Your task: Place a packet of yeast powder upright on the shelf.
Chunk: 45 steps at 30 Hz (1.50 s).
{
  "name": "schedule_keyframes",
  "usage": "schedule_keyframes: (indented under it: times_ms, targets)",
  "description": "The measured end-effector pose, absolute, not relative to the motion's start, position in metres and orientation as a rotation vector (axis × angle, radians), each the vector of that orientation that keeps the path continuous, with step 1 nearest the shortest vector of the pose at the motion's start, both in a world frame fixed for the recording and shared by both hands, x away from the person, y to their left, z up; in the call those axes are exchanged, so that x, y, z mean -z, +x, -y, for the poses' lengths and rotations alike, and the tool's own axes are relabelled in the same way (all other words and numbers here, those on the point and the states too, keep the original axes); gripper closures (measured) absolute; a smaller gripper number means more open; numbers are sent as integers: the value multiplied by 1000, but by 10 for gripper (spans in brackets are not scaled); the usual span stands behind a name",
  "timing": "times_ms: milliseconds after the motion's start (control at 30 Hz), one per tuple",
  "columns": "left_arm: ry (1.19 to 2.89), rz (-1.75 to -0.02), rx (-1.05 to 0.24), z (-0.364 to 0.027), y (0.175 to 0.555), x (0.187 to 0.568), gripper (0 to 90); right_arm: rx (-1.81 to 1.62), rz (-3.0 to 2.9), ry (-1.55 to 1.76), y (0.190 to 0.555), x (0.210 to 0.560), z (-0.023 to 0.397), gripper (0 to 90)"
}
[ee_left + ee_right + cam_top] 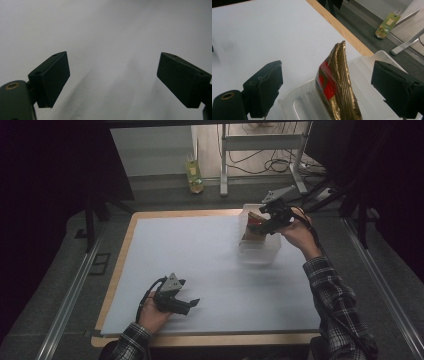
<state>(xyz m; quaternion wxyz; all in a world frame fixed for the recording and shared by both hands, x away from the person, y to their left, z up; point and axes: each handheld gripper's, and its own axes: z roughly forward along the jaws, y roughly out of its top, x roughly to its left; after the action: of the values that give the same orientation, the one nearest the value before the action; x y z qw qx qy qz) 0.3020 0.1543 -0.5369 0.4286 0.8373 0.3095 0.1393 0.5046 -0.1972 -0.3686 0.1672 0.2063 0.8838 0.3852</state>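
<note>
At the far right of the desk [150, 217]: one clear plastic tub [260, 251], holding one gold-and-red foil packet [337, 85], upright on its edge. Right gripper [325, 88]: jaws wide apart either side of the packet, touching nothing. Left gripper [112, 80]: jaws spread, empty, low over the white desk cover near the front edge. Status, judged: packet already placed in tub; withdrawal of right gripper outstanding.

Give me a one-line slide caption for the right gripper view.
Open right tongs straddle a gold-and-red foil packet standing on edge in a clear plastic tub.
</note>
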Motion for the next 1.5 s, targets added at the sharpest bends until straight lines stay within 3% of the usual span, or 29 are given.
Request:
schedule_keyframes:
  times_ms: [633,1500]
  targets:
    - [2093,-766,-351,-154,302,537,112,-1116,-2465,581,471,359,202,97]
    - [2054,-753,-358,-155,300,535,99,-1204,-2512,605,418,384,212,38]
